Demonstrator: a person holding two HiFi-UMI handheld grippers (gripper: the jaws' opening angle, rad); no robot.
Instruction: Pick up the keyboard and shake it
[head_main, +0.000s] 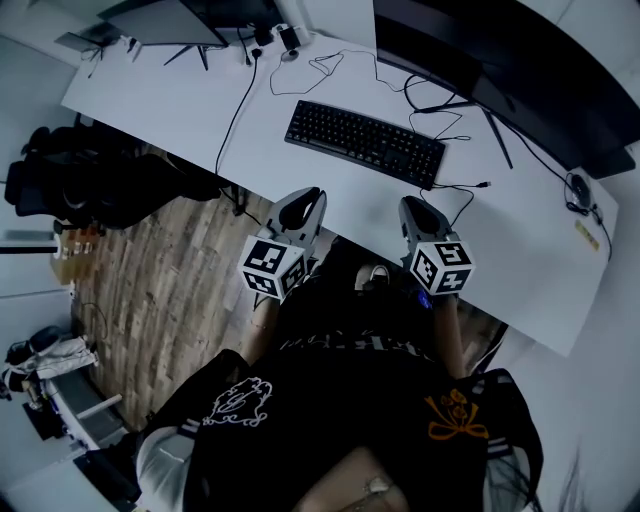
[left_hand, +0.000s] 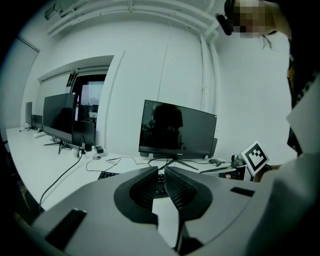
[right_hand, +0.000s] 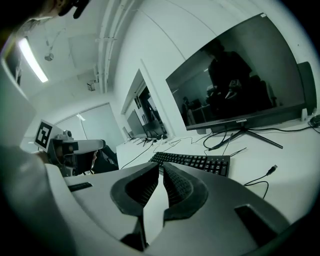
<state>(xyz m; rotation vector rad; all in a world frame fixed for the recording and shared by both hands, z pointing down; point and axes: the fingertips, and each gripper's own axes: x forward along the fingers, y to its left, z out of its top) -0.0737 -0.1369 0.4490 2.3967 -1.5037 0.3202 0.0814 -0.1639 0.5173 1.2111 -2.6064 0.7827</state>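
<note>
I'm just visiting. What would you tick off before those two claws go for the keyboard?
1. Black keyboard flat on the white desk: ok.
2. Claws at the keyboard: not ok; left claw and right claw hang short of it, near the desk's edge.
3. Jaws apart enough: not ok; both pairs together, empty.
4. Keyboard's ends clear: not ok; a thin black cable lies by its right end.
5. Slack in the keyboard's own cord: cannot tell.

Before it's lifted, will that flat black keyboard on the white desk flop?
Probably not: the flat black keyboard seems one rigid slab. Long, it may tip if gripped off-centre. The thin black cable beside it might snag.
</note>
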